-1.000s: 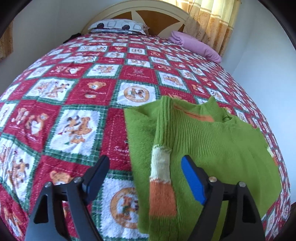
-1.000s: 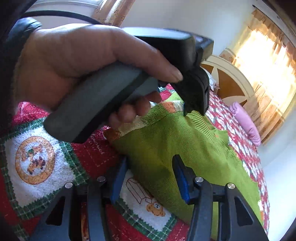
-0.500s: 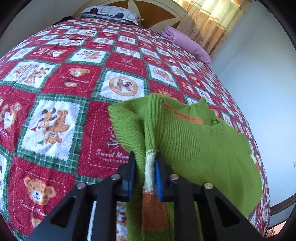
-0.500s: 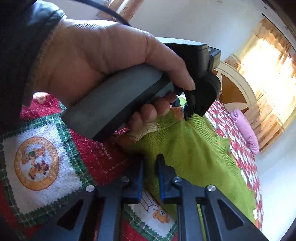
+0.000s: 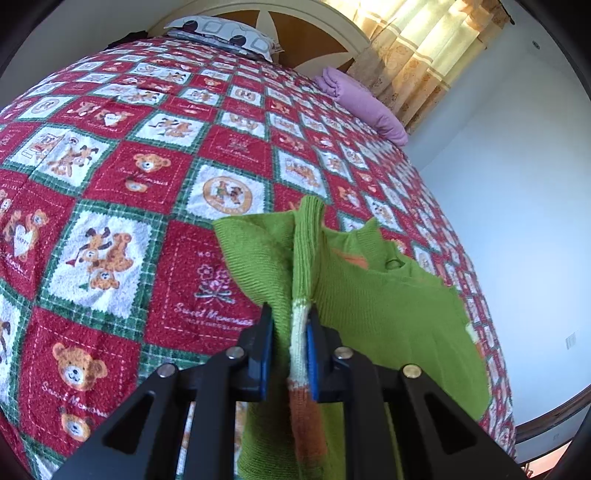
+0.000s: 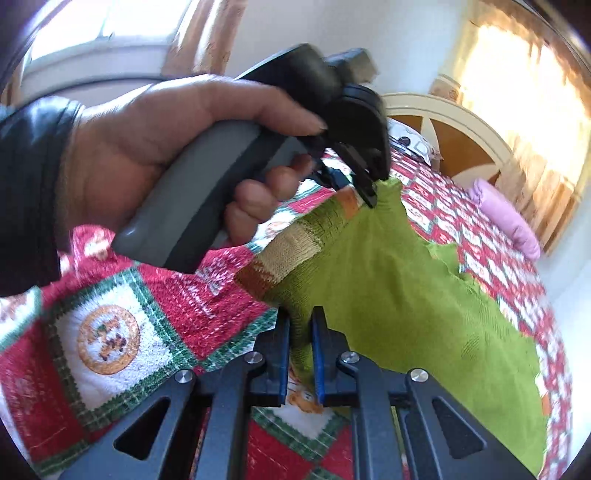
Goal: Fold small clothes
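A small green knit sweater [image 5: 388, 314] with white and orange sleeve bands lies on the bed, its near edge lifted. My left gripper [image 5: 290, 314] has its jaws closing on the folded sleeve [image 5: 301, 325], and the blue pads press the white band. In the right wrist view, a hand [image 6: 155, 147] holds the left gripper [image 6: 369, 192], which pinches the sweater [image 6: 406, 288] at its raised upper edge. My right gripper [image 6: 300, 314] is shut on the sweater's lower near corner, with green knit squeezed between its pads.
A red, green and white teddy-bear quilt [image 5: 110, 184] covers the bed. At the head are a patterned pillow [image 5: 221, 31], a wooden headboard [image 5: 303, 40] and a purple folded blanket [image 5: 365, 103]. Curtains [image 5: 417, 44] and a white wall are on the right.
Both grippers went from open to shut on the sweater. Its near edge has lifted off the quilt, and the right gripper has risen slightly.
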A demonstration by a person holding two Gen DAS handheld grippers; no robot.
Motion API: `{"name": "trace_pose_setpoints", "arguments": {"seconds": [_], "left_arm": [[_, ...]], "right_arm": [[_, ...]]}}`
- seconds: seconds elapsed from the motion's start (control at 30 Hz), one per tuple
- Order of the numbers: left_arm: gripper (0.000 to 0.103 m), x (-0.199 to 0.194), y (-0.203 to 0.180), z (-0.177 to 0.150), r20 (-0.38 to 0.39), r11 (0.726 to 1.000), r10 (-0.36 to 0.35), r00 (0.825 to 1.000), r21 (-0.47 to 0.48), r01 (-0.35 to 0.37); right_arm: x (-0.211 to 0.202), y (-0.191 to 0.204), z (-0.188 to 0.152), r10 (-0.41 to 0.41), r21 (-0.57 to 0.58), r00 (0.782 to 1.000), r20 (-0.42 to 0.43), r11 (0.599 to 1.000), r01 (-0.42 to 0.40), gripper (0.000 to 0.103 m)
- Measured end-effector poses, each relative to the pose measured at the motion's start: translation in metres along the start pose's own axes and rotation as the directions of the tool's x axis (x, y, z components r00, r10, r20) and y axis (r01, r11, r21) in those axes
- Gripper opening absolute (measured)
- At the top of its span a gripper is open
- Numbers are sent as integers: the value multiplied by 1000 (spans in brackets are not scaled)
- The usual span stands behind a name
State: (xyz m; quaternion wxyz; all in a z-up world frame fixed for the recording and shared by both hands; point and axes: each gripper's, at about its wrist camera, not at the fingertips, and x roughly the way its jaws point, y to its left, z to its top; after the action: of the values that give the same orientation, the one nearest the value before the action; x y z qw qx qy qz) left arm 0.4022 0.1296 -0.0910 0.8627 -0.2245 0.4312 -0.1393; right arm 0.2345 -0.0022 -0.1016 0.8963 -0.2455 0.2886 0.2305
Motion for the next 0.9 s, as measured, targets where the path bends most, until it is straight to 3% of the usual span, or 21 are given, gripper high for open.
{"name": "trace_pose_setpoints", "arguments": {"seconds": [0.23,0.47,0.9], "left_arm": [[16,-11,-31,10,27,999,-50,998,0,50],[15,-19,-75,15,48,997,-69,996,38,68],[15,-10,-148,18,56,992,-84,995,104,78]], "right_arm": [[-23,-44,1,73,176,996,48,981,-80,6],[-38,-68,-9,72,253,994,80,963,-91,5],[-70,-148,-39,49,420,989,138,901,-103,5]]}}
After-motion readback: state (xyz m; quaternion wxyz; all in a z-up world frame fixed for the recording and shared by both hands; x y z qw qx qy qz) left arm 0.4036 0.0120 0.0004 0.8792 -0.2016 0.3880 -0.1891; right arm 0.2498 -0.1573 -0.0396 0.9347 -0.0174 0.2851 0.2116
